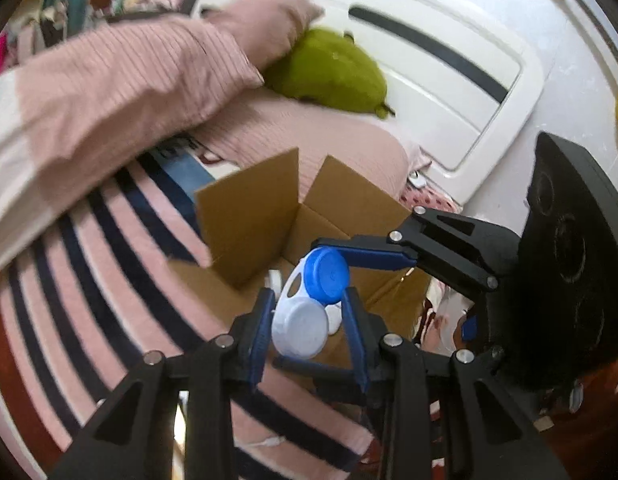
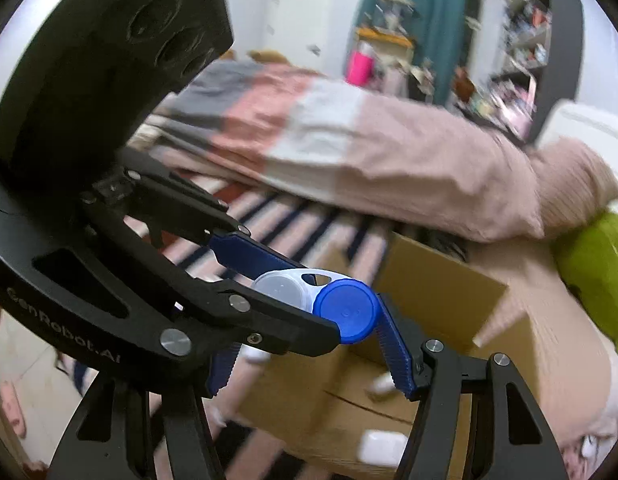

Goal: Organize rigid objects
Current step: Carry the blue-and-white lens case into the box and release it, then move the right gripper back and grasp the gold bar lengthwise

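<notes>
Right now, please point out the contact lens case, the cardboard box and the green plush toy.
contact lens case (image 1: 327, 278): left wrist view, on its blue cap.
cardboard box (image 1: 249, 224): left wrist view, on a raised flap.
green plush toy (image 1: 333, 70): left wrist view, on its body.

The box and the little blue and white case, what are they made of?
The box looks like cardboard: matte brown, thin flaps folded open. The case looks like hard plastic: smooth, slightly shiny round caps, one blue, one white.

One contact lens case (image 1: 309, 304), one cardboard box (image 1: 249, 216), two grippers: left gripper (image 1: 309, 332), right gripper (image 2: 309, 356).
</notes>
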`<state>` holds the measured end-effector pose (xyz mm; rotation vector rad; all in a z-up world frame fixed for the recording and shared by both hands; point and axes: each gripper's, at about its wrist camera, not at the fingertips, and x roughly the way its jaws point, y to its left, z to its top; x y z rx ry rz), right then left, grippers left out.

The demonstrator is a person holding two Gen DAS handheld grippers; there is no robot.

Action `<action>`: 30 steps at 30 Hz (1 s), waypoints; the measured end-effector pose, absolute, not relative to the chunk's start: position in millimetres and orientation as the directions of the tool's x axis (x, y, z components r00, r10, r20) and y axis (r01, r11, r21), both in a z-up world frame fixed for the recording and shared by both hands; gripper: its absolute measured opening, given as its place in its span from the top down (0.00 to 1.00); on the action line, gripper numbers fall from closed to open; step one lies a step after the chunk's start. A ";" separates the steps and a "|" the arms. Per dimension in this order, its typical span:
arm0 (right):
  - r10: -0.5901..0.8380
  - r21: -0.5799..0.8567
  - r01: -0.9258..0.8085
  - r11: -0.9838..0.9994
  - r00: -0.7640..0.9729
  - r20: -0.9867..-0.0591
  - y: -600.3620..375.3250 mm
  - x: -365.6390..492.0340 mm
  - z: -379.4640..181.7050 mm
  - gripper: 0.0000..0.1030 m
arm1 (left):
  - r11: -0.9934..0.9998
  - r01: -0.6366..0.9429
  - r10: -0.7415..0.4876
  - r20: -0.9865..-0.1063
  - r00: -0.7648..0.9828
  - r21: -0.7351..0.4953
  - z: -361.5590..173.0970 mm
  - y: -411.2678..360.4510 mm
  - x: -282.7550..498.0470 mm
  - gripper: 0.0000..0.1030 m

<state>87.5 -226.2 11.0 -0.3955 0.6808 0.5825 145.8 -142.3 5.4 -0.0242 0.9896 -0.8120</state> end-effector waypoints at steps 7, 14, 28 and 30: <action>0.242 -0.089 -0.492 0.866 0.568 -0.787 -266.6 126.6 -2.6 0.43 | 0.719 0.602 -0.560 -0.803 0.205 -0.348 -8.1 -186.0 174.3 0.67; 0.235 -0.048 -0.478 0.877 0.514 -0.825 -277.9 131.2 -13.8 0.34 | 0.750 0.588 -0.534 -0.802 0.267 -0.304 -3.2 -180.8 171.3 0.34; 0.568 0.000 -0.766 0.642 0.476 -0.671 -187.0 49.2 22.0 0.34 | 0.908 0.378 -0.393 -0.683 0.616 -0.181 31.3 -38.3 82.9 0.29; 0.603 0.015 -0.820 0.572 0.408 -0.686 -164.7 39.6 11.6 0.34 | 0.925 0.336 -0.363 -0.677 0.641 -0.178 19.9 -15.0 68.3 0.28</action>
